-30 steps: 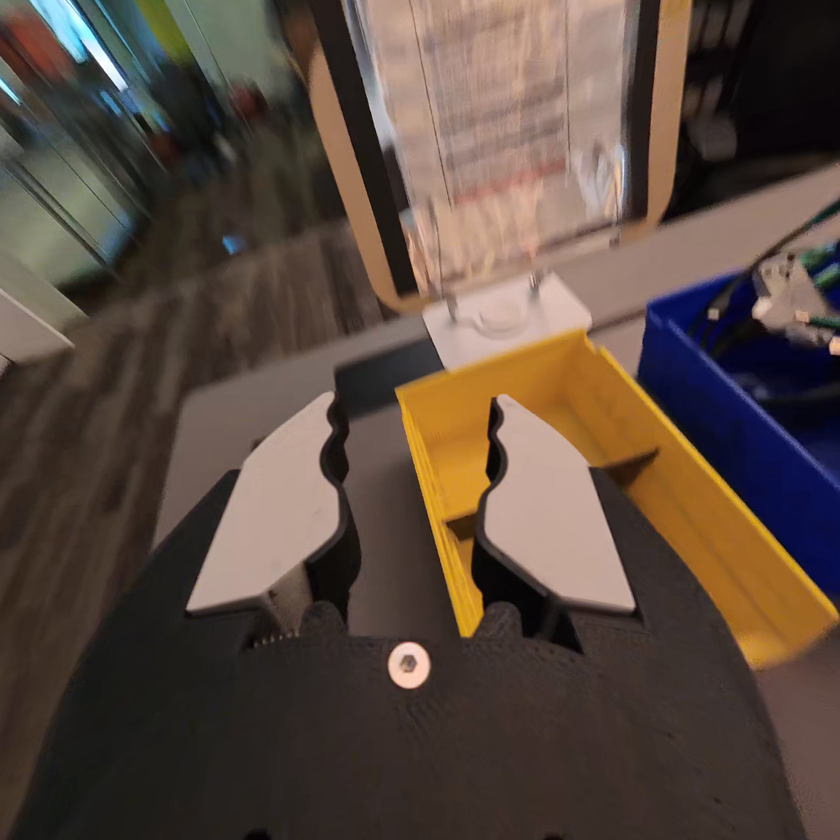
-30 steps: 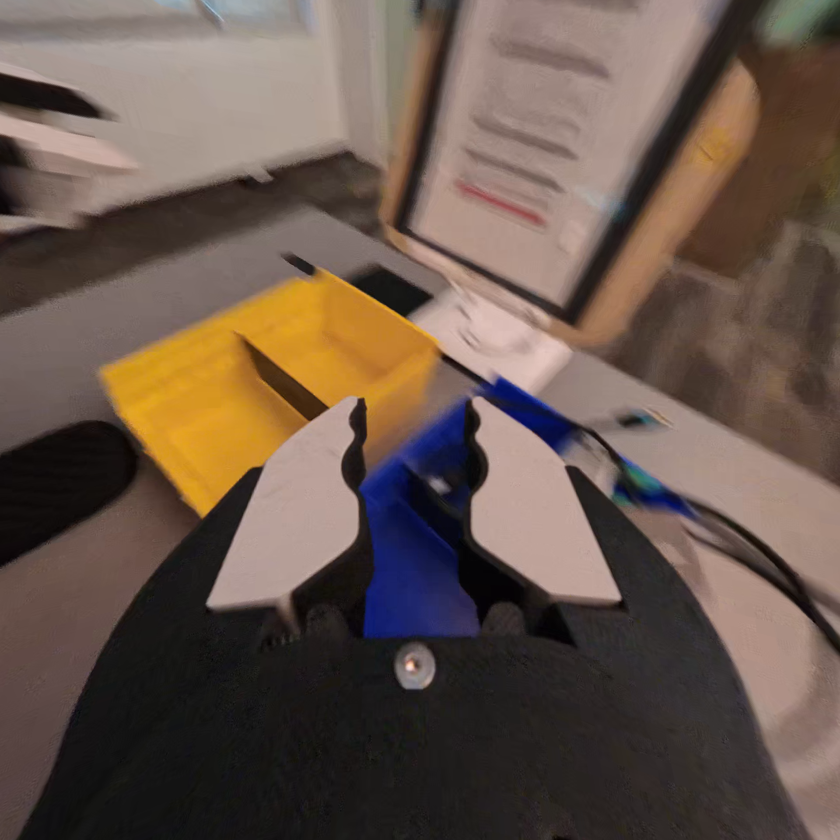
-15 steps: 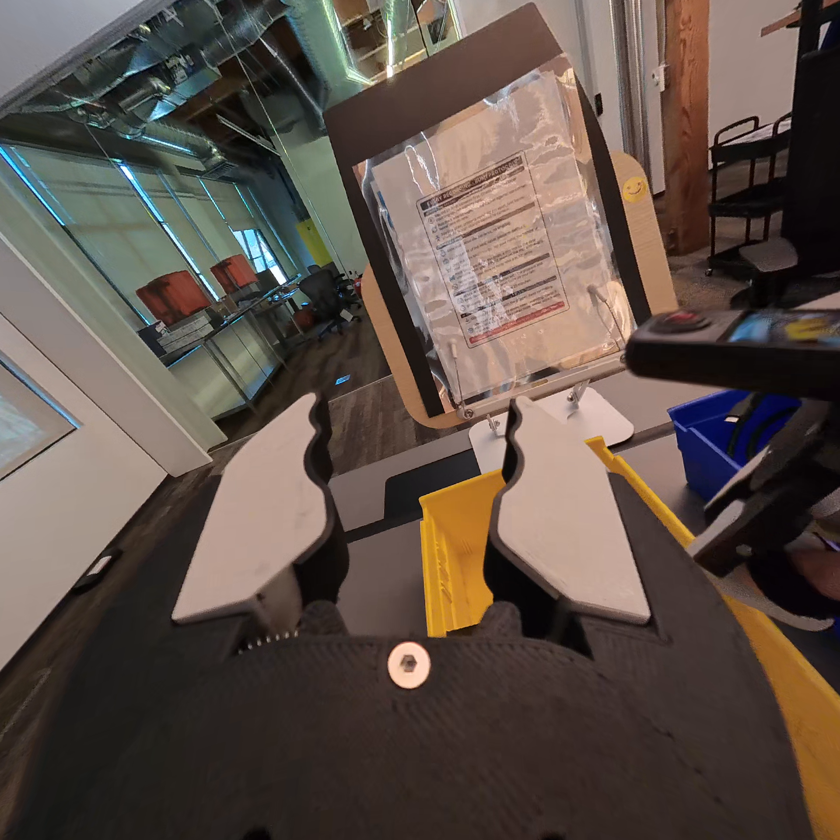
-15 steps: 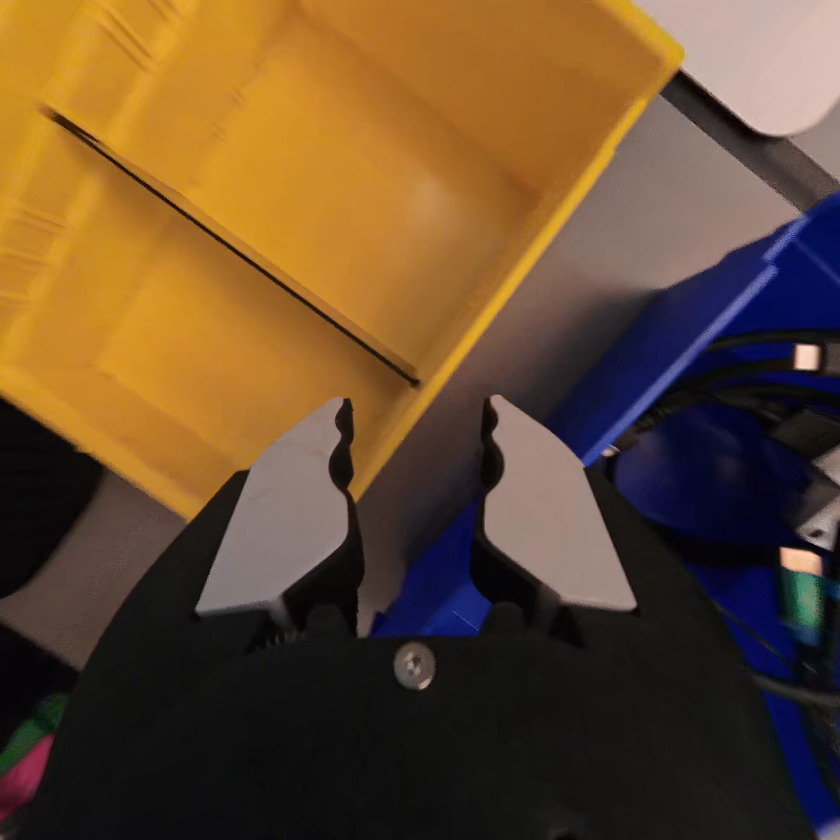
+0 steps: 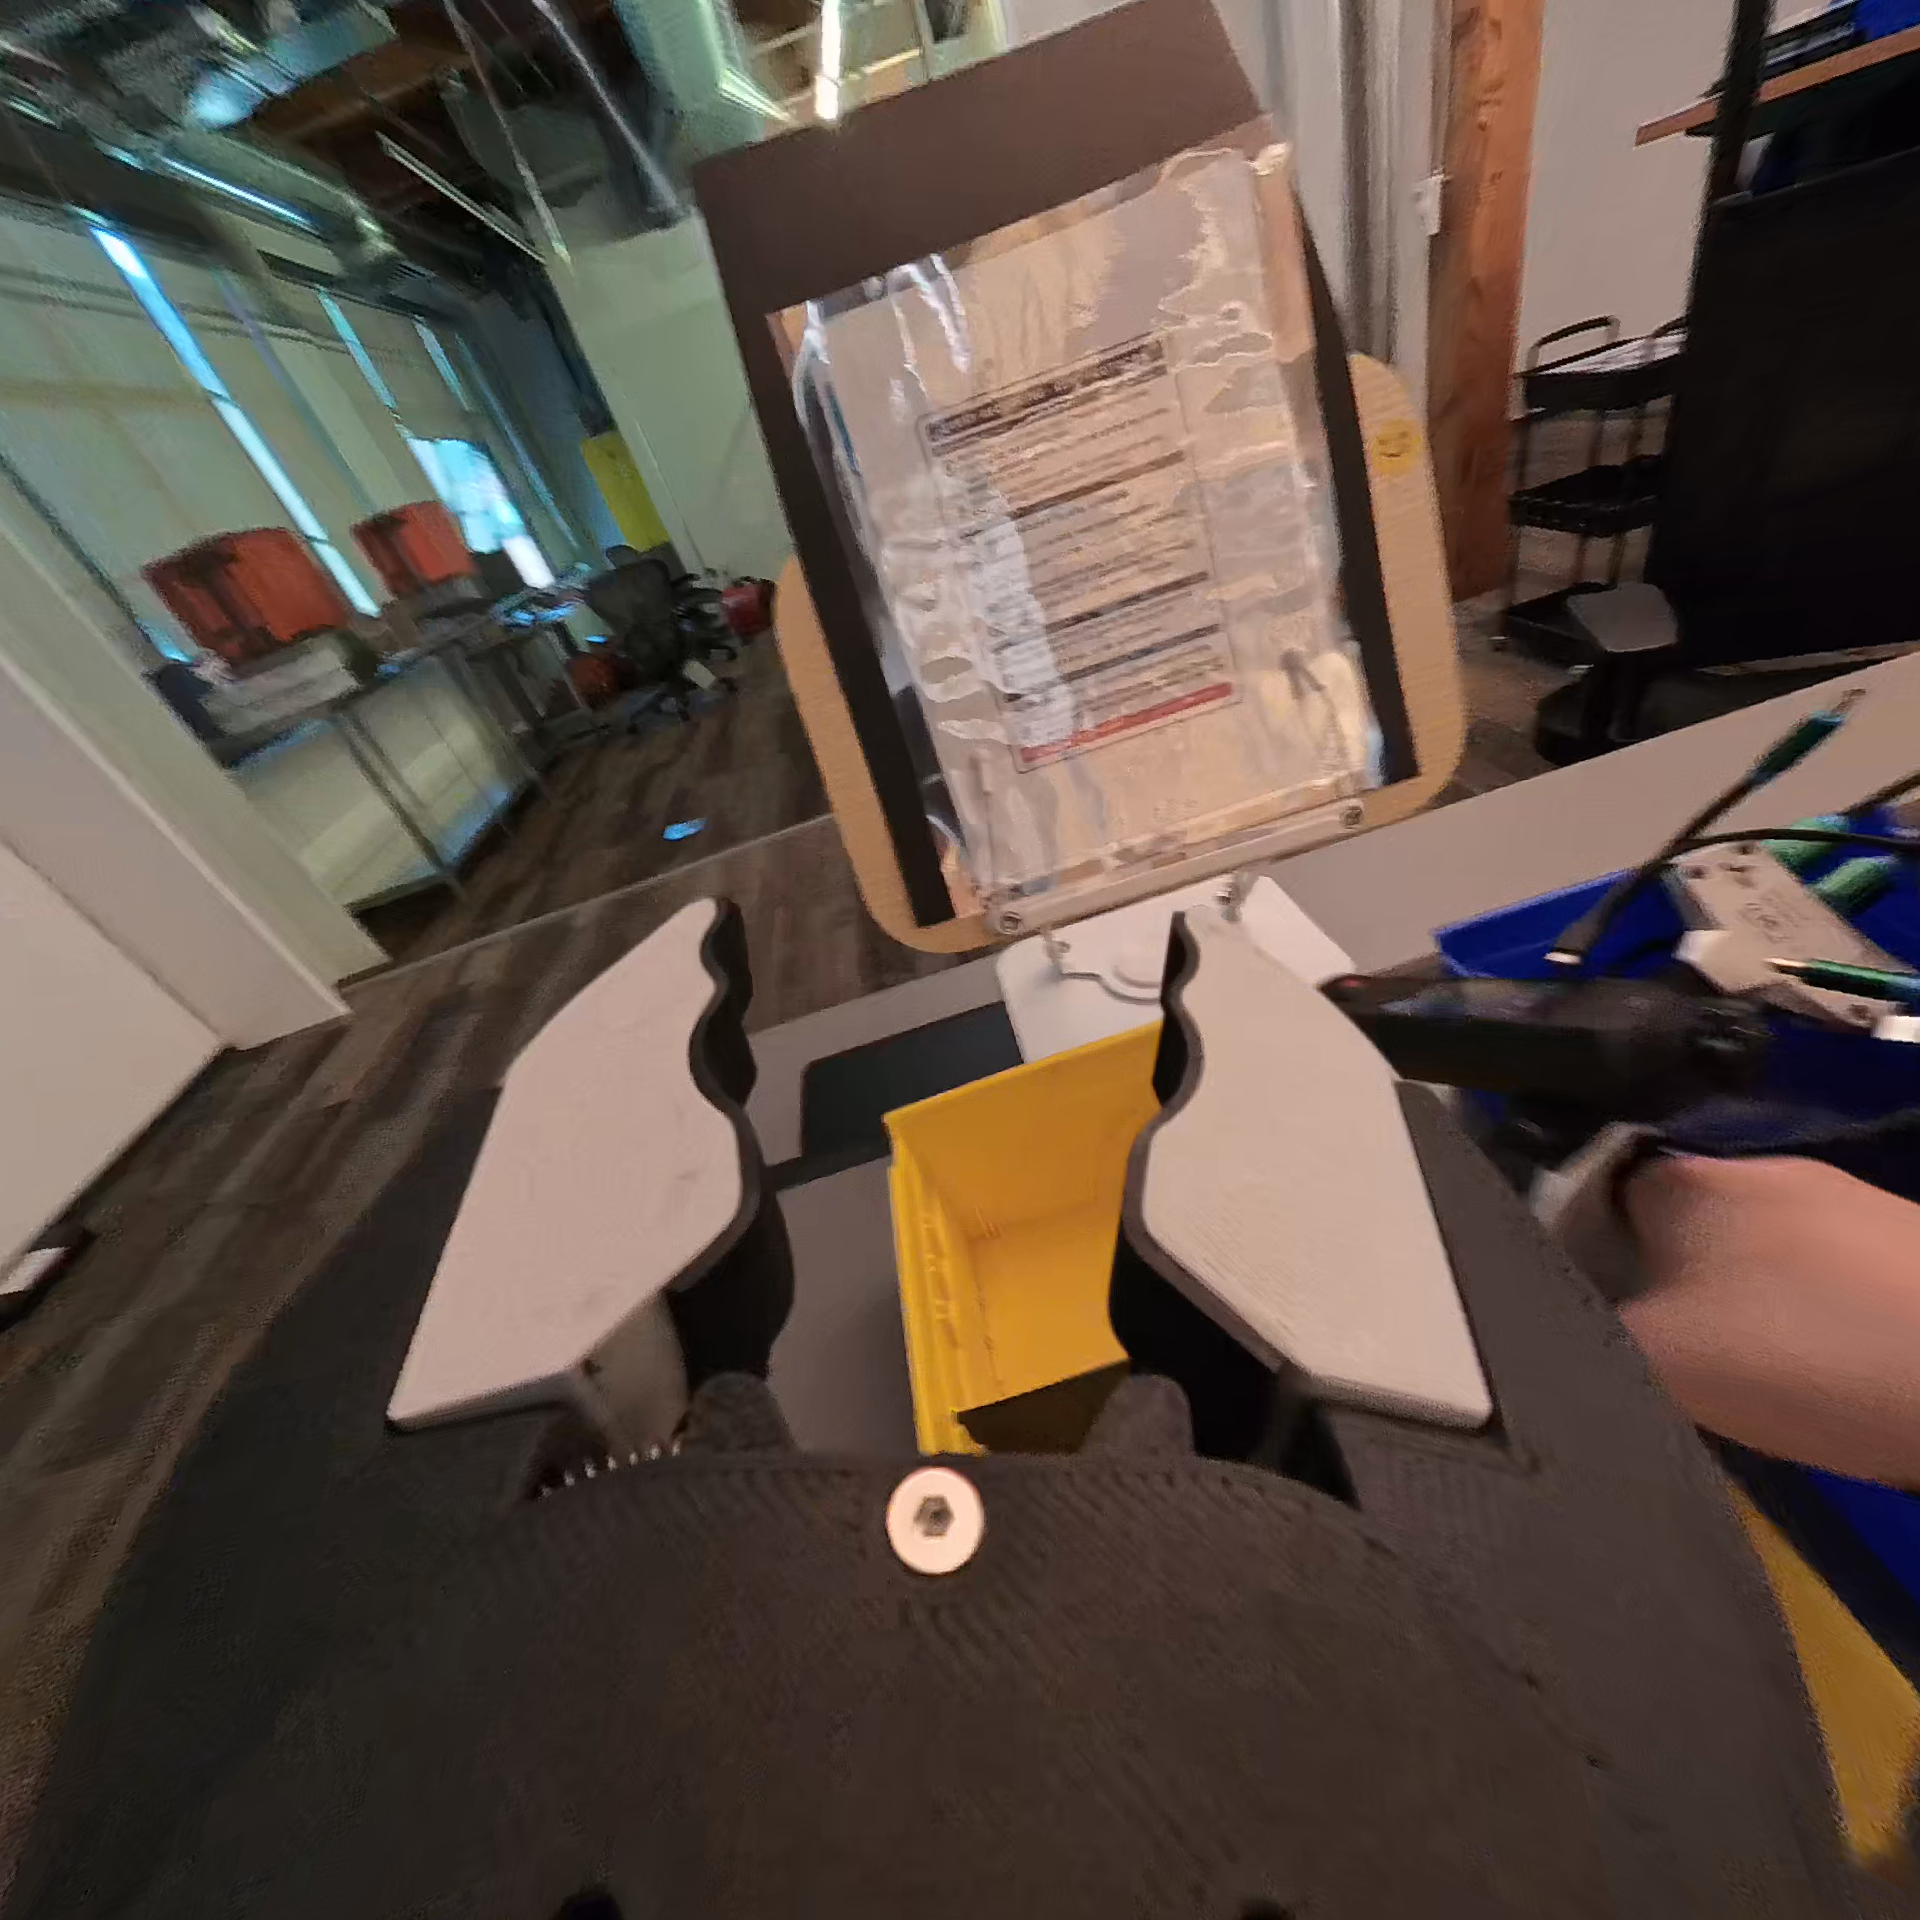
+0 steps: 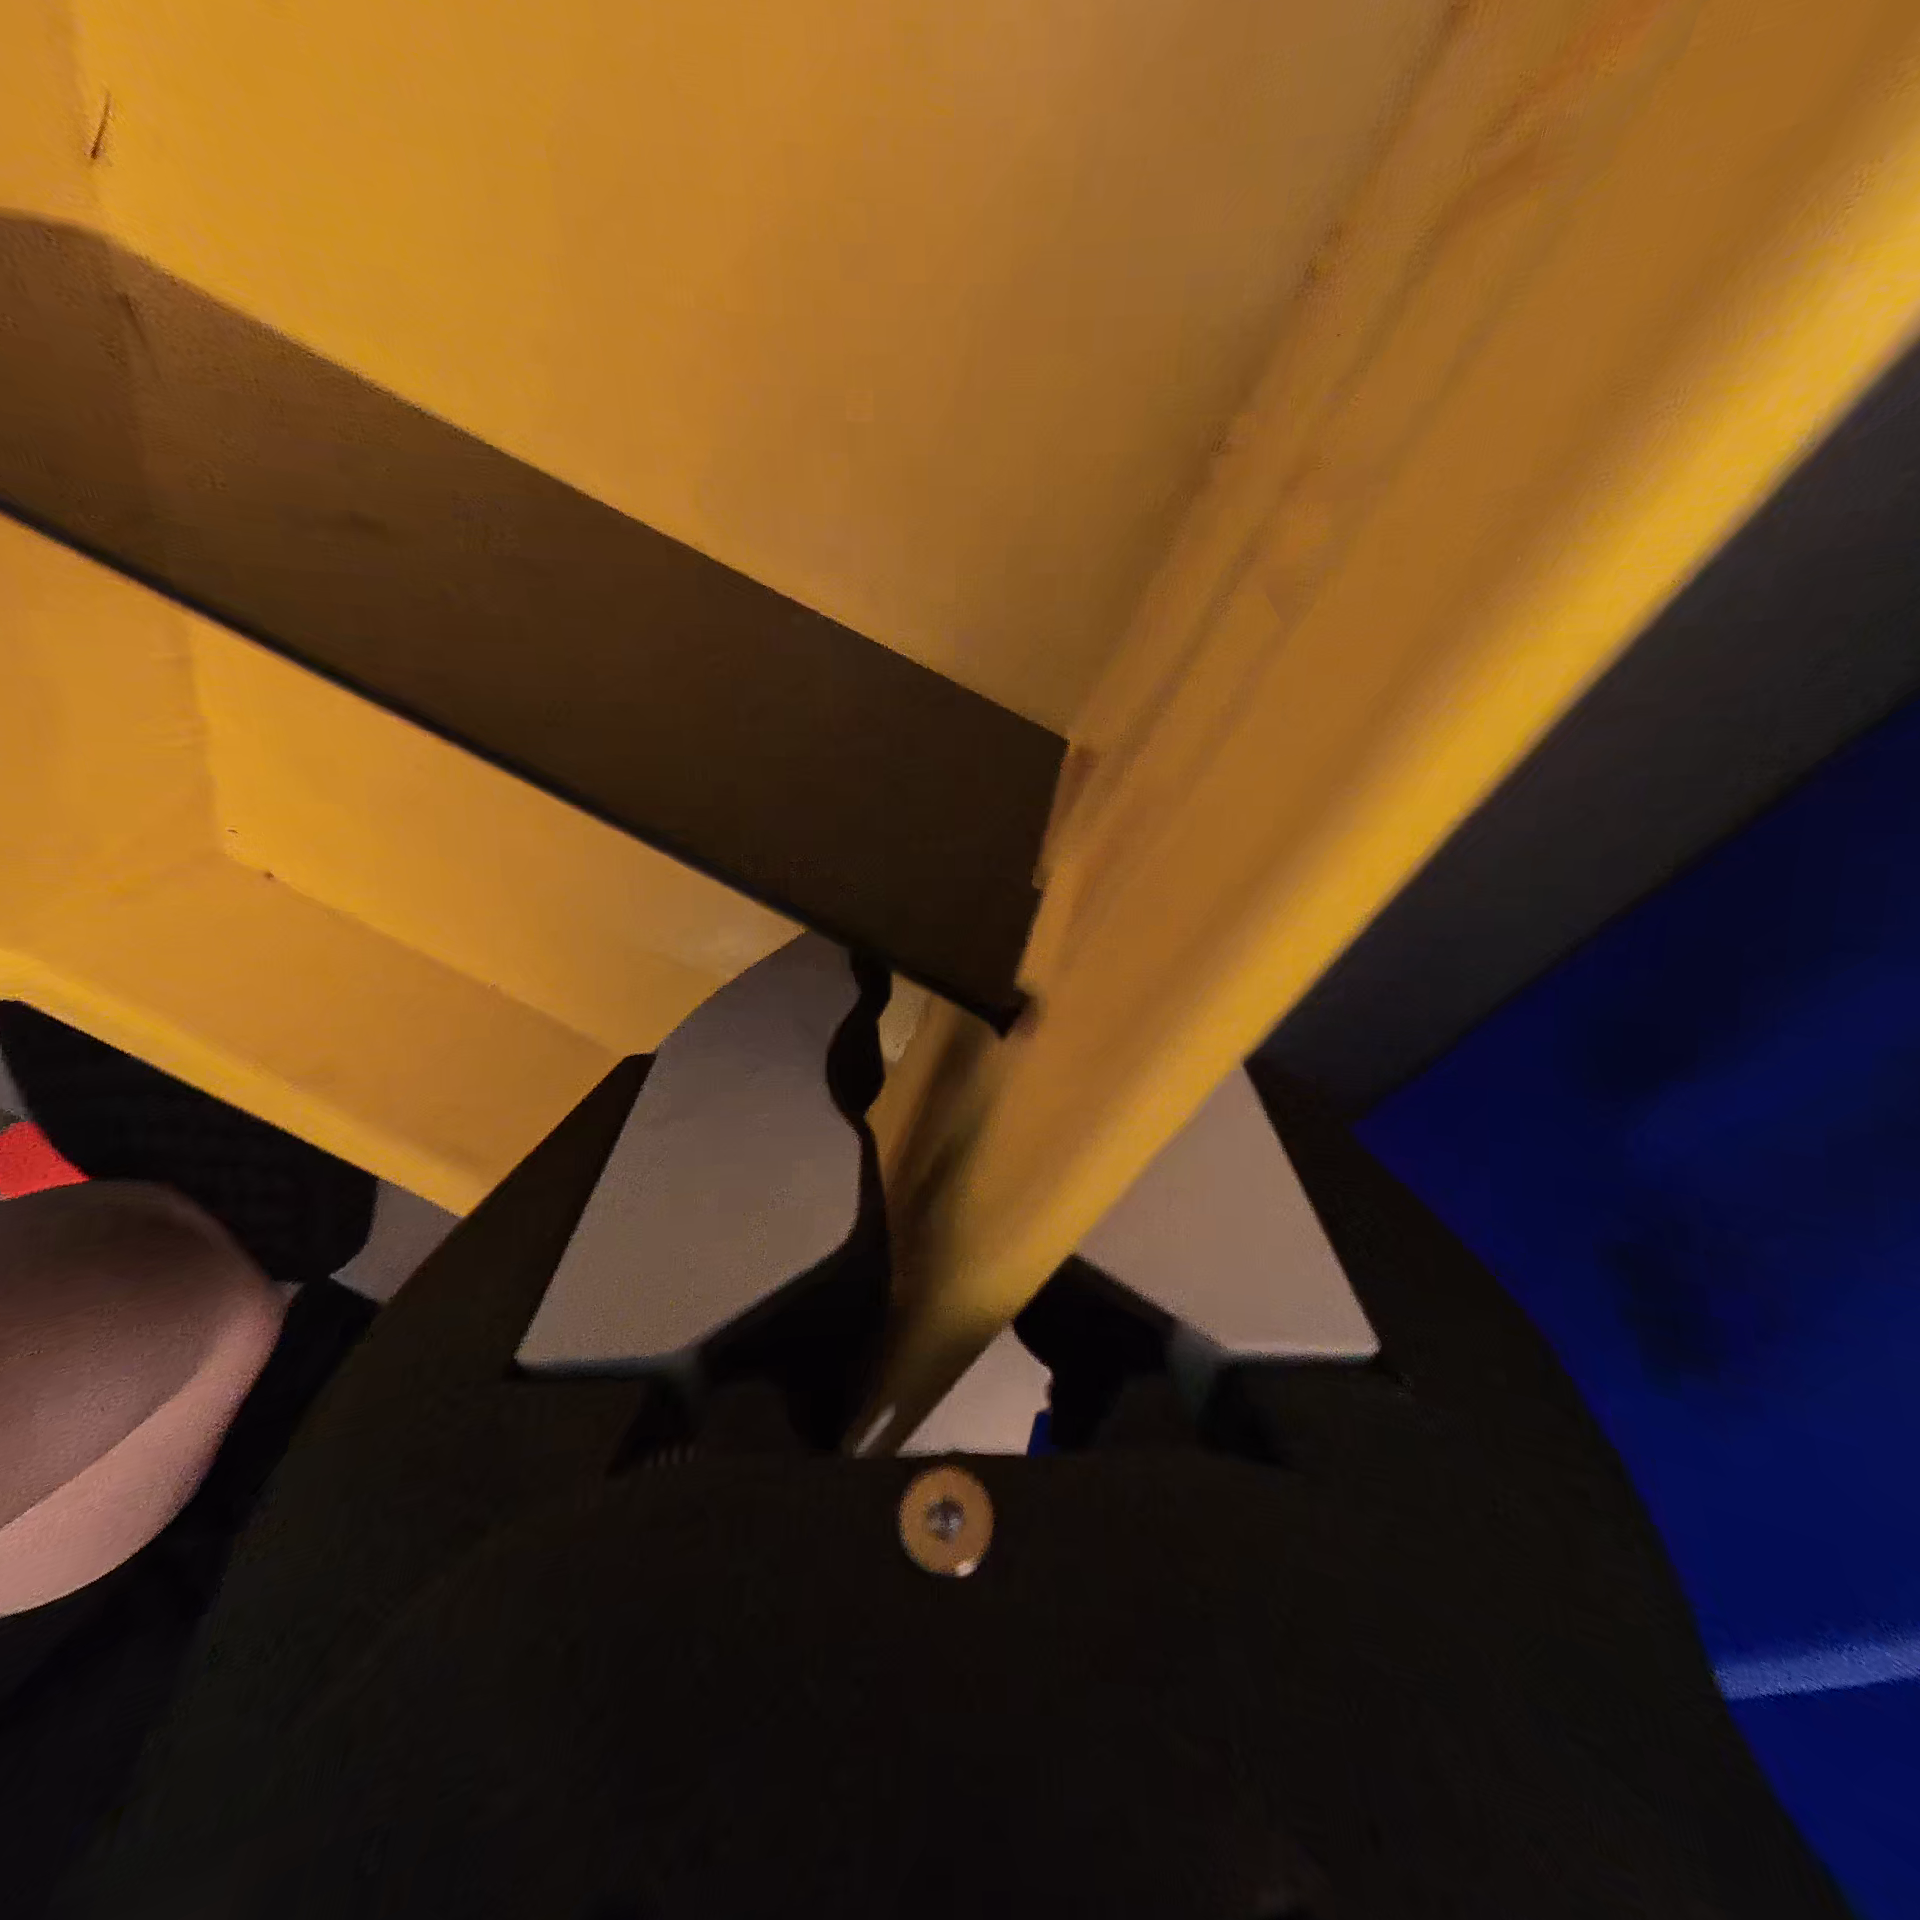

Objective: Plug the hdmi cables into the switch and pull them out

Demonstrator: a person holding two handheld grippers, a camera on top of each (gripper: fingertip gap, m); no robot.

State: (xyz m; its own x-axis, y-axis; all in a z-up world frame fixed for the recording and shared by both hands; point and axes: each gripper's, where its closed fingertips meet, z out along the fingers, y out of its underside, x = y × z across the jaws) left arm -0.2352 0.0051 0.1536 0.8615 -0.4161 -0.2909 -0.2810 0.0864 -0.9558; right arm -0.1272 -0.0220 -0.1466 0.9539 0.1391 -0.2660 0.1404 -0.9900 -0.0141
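Note:
The switch (image 5: 1745, 925), a small silvery box with dark cables (image 5: 1683, 831) on it, lies in a blue bin (image 5: 1496, 945) at the right of the left wrist view. A green-tipped cable end (image 5: 1797, 743) sticks up behind it. My left gripper (image 5: 948, 920) is open and empty, above the near end of a yellow bin (image 5: 997, 1195). My right gripper (image 6: 966, 997) straddles the yellow bin's (image 6: 727, 260) right side wall, jaws closed against it. Its right fingertip is hidden behind the wall. The right gripper's black body (image 5: 1538, 1023) and the hand holding it show in the left wrist view.
A black divider (image 6: 623, 665) crosses the yellow bin. The blue bin (image 6: 1662, 1143) stands just right of it with a narrow strip of grey table between. A sign on a white stand (image 5: 1091, 623) stands behind the bins. A black pad (image 5: 904, 1081) lies on the table.
My right gripper has dropped onto the yellow bin's side wall and its jaws have narrowed around it. My left gripper stays open and has hardly moved.

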